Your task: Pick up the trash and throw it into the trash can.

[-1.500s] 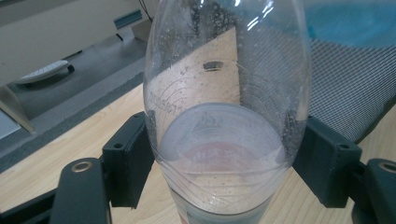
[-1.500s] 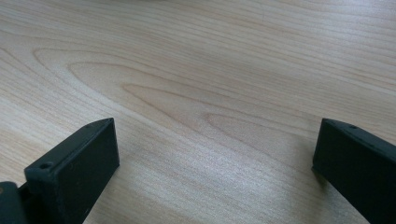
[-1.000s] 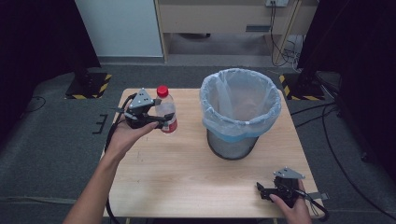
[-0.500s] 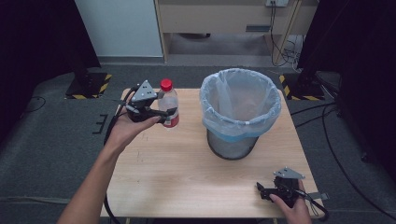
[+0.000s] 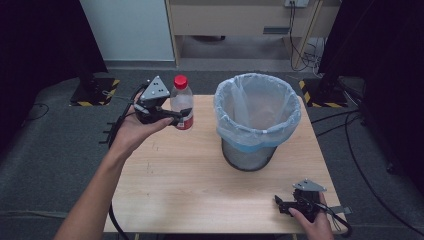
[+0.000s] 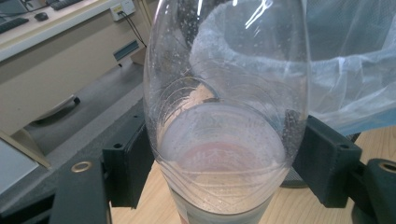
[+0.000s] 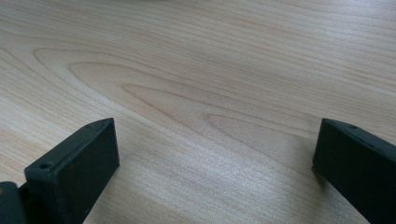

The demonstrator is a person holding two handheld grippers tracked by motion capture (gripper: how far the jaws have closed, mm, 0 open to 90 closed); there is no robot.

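Observation:
A clear plastic bottle (image 5: pixel 182 102) with a red cap and a red label is held upright in the air above the table's far left corner. My left gripper (image 5: pixel 181 115) is shut on its lower body. In the left gripper view the bottle (image 6: pixel 224 116) sits between the two black jaws, which press on both its sides. A wire bin (image 5: pixel 256 120) lined with a pale blue bag stands to the right of the bottle. My right gripper (image 5: pixel 280 205) rests on the table near the front right corner, open. In the right gripper view my right gripper (image 7: pixel 215 154) has only bare wood between its jaws.
The wooden table (image 5: pixel 190 185) stands on grey carpet. Beyond it are a wooden cabinet (image 5: pixel 235 20) and a white panel (image 5: pixel 125 30). Cables (image 5: pixel 350 130) run along the floor at the right. Dark stands with yellow-black striped bases (image 5: pixel 92 90) flank the far corners.
My left gripper has lifted the bottle and carried it slightly up and to the right, toward the bin. The right gripper has stayed still.

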